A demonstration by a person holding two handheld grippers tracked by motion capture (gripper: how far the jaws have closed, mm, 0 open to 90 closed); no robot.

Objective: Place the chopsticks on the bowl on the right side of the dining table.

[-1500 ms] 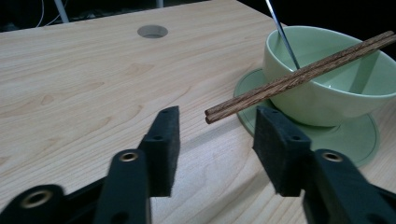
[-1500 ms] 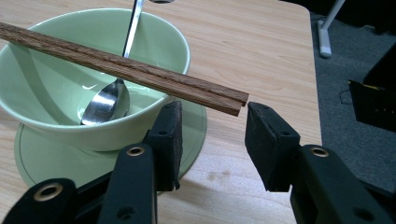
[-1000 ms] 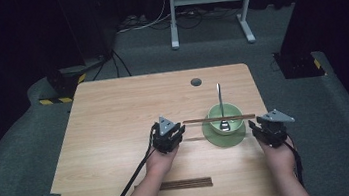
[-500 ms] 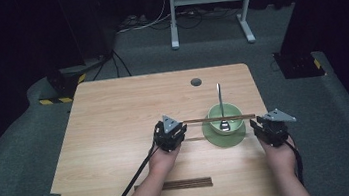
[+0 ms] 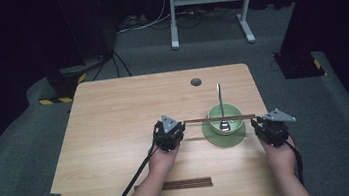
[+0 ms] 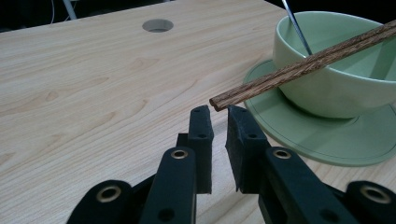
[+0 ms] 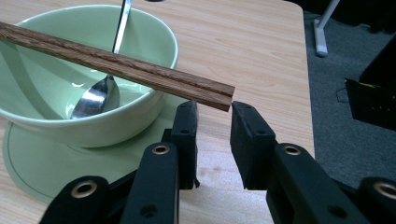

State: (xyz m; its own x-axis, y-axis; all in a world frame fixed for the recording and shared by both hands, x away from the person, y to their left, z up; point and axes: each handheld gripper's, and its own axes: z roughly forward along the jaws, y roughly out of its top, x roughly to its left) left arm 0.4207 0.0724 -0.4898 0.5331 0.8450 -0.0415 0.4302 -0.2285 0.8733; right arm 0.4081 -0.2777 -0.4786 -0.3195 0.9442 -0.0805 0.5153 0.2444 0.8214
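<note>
High view: chopsticks (image 5: pixel 219 119) span bowl (image 5: pixel 223 118) between both empty claws.

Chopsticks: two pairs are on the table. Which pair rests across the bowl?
The pair between the two grippers, bridging the green bowl's rim; the other pair lies flat near the table's edge.

High view is looking down from above the table's near edge, while both gripper views are sitting close, sharing the green bowl (image 5: pixel 223 114) at frame centre-right.

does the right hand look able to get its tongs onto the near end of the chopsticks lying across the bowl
Probably yes. The right tongs sit just below the free end of the chopsticks, which overhangs the green bowl; nothing lies between, though the gap looks narrow.
</note>
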